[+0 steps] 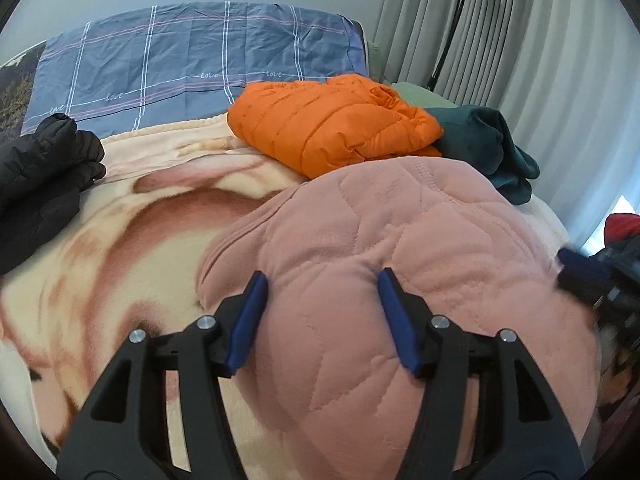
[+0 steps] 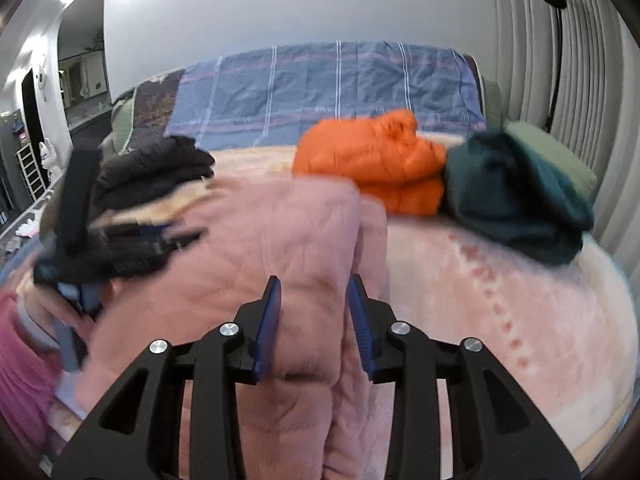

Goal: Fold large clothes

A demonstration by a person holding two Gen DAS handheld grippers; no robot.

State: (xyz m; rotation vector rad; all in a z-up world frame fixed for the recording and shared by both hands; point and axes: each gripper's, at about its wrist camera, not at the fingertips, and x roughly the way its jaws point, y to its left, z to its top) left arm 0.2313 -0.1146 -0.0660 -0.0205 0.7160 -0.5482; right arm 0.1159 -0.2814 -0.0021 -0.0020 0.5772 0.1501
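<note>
A pink quilted garment (image 1: 400, 248) lies bunched on the bed's cream and pink blanket (image 1: 120, 232). My left gripper (image 1: 322, 280) is open, its blue-padded jaws wide apart over the garment's bulging fold. The garment also fills the middle of the right wrist view (image 2: 256, 248). My right gripper (image 2: 314, 284) is open with a narrower gap, its jaws astride a vertical fold edge of the garment. The right gripper shows blurred at the right edge of the left wrist view (image 1: 592, 276). The left gripper shows blurred at the left of the right wrist view (image 2: 104, 240).
A folded orange puffer jacket (image 1: 332, 124) and a dark teal garment (image 1: 492, 148) lie at the back right of the bed. A black puffer jacket (image 1: 44, 172) lies at the left. A blue plaid duvet (image 1: 200, 60) covers the head end. A floor lamp (image 1: 452, 28) and curtains (image 1: 552, 64) stand at the right.
</note>
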